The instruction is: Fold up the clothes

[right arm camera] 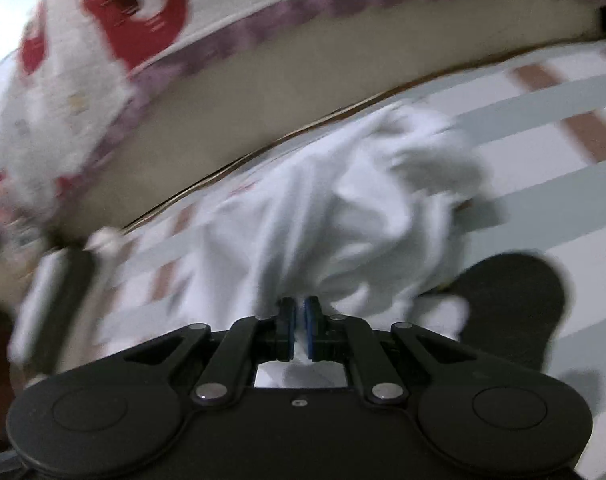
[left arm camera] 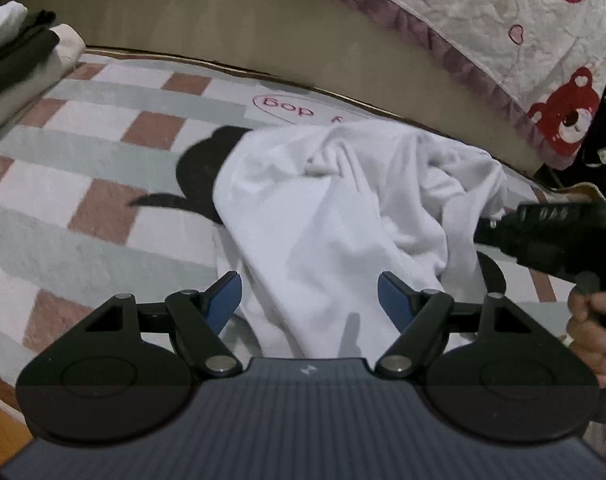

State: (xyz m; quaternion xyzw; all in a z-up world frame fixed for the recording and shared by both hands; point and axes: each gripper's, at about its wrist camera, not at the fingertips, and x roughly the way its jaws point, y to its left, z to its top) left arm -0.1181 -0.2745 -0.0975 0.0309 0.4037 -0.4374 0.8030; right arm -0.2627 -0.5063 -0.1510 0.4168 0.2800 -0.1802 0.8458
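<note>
- Blue pads of my left hand-held gripper (left arm camera: 309,296) are sitting wide apart, straddling the near edge of the white garment (left arm camera: 335,208), gripping nothing.
- My right hand-held gripper (right arm camera: 299,330) is pinching together on a fold of that garment.
- Garment is lying crumpled and bunched on the striped mat (left arm camera: 83,168) beside the bed (left arm camera: 263,28); no fold made yet, judging by the heap.
- Folded stack (left arm camera: 19,52) is sitting far left, so some pieces look done.
</note>
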